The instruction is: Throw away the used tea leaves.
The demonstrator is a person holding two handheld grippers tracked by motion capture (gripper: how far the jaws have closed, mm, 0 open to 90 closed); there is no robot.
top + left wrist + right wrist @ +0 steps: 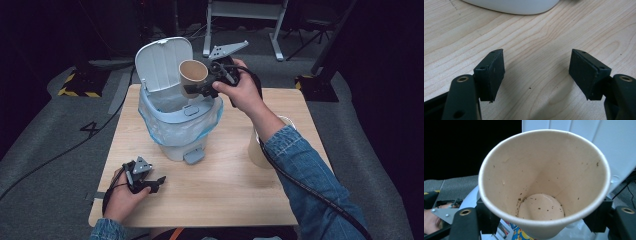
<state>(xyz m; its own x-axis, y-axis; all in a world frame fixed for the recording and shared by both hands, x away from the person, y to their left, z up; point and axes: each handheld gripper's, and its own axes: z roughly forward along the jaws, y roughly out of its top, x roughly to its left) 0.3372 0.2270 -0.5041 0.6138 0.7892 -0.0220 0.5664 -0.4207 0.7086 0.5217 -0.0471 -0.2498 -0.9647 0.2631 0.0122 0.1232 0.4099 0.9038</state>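
Note:
A tan paper cup (193,73) hangs tilted over the open mouth of a pale blue pedal bin (176,131), its rim toward the raised lid (161,62). My right gripper (196,90) is shut on the cup's lower body. In the right gripper view the cup (544,182) sits between the two jaws, empty apart from dark specks inside. My left gripper (150,183) rests low at the table's front left, open with nothing between its fingers (492,75). Bare wood lies under the left gripper (537,72).
The bin holds a clear plastic liner (150,117) and has a foot pedal (193,156) facing the front. A second paper cup (257,150) stands on the wooden table (220,190) at the right, partly behind the denim sleeve. The bin's white base (511,6) lies just ahead of the left gripper.

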